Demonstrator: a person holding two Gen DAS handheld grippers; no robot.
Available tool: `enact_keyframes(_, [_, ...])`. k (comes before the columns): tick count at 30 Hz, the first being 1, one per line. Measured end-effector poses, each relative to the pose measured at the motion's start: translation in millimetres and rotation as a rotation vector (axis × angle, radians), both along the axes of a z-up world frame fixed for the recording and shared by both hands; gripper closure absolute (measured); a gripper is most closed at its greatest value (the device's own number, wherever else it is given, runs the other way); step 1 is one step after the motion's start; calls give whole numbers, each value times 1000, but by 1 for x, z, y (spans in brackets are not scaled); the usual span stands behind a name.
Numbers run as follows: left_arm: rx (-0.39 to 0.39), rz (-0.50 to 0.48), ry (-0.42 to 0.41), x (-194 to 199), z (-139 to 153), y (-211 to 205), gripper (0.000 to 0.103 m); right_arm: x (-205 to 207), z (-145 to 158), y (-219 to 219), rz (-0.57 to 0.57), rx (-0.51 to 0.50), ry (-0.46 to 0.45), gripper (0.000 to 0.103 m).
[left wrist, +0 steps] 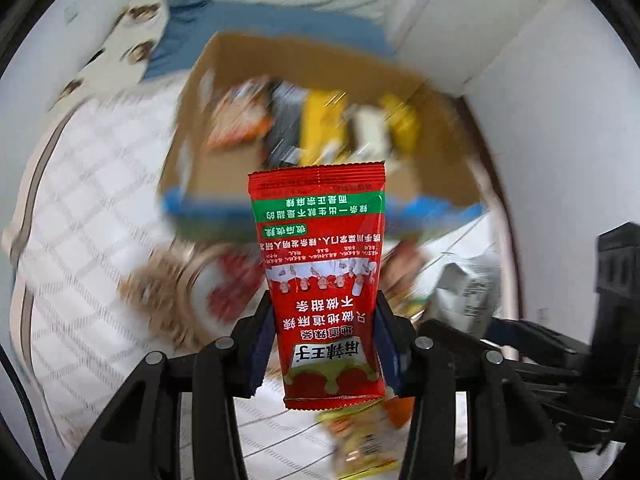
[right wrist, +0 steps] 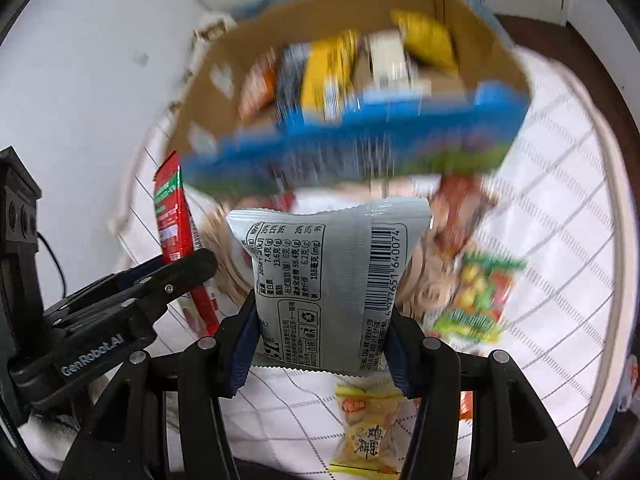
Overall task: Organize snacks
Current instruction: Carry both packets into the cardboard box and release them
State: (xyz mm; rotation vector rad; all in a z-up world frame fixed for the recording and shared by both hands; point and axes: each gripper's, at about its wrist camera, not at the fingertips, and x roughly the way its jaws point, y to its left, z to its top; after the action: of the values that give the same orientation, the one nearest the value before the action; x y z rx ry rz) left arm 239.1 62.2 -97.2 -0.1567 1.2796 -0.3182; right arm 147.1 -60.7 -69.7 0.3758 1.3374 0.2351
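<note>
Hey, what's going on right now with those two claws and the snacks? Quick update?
Left claw shut on red packet. Right claw shut on grey packet. Cardboard box ahead, part full. Nothing between; loose snacks below on checked cloth.

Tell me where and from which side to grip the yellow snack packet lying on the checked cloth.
Grip the yellow snack packet across its narrow middle, coming straight down from above. It lies flat on the checked cloth with free long edges; its crimped ends are thin and flimsy.

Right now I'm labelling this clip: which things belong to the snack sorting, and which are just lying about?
Job:
left gripper clamping red packet
right gripper clamping grey packet
cardboard box with snacks
loose yellow snack

Lying about:
checked cloth
blue fabric
</note>
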Motion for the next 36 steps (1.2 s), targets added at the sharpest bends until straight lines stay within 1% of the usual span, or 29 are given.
enact_keyframes(2, [-25,-20,-13,21,17,-7,60,21,22,-13,-18,7,-41,45])
enact_keyframes(3, [-21,-35,-20,36,24,-15,60,32,29,-20,-22,-1,-57,45])
enact_keyframes(5, [-15,-48,-27,63,29,-29,60,58,38,-31,-30,-32,-85,45])
enact_keyframes(6, [-10,-60,-9,79,26,-36,60,69,39,-36,-33,-46,-90,45])
enact_keyframes(8, [-10,-67,42,107,14,-48,60,94,36,-42,-35,-73,-82,45])
enact_keyframes(10, [-7,-76,110,136,-6,-60,60,116,27,-46,-25,-104,-58,45])
enact_keyframes(12, [1,-87,171,158,-27,-69,60,135,13,-49,-16,-133,-20,45])
enact_keyframes(15, [0,-88,276,178,-61,-79,60,157,-15,-51,-1,-167,49,45])
enact_keyframes(16, [10,-87,303,184,-72,-81,60,160,-24,-52,2,-179,64,45])
enact_keyframes(18, [18,-86,334,188,-86,-88,60,172,-43,-52,16,-203,101,45])
enact_keyframes(21, [56,-88,368,195,-107,-94,60,183,-69,-56,26,-212,150,45])
enact_keyframes(25, [92,-110,403,197,-124,-101,58,193,-93,-60,34,-218,196,45])
enact_keyframes(27, [106,-120,428,196,-134,-103,56,197,-101,-60,38,-220,225,37])
enact_keyframes(28, [113,-119,434,197,-138,-105,50,199,-103,-59,52,-217,235,25])
enact_keyframes(29, [114,-116,433,197,-140,-104,41,200,-105,-58,59,-218,242,13])
enact_keyframes(30, [117,-111,426,197,-141,-103,35,202,-107,-56,64,-227,250,11])
enact_keyframes(31, [120,-107,421,197,-142,-102,26,204,-106,-55,69,-235,249,11])
enact_keyframes(32, [113,-100,417,196,-142,-101,24,205,-107,-55,69,-238,251,11])
enact_keyframes(33, [110,-96,411,197,-139,-98,24,206,-108,-55,66,-236,251,11])
enact_keyframes(35, [129,-90,393,197,-136,-93,24,207,-109,-57,59,-232,252,11])
enact_keyframes(36, [131,-88,381,190,-136,-87,24,208,-110,-58,55,-232,248,11])
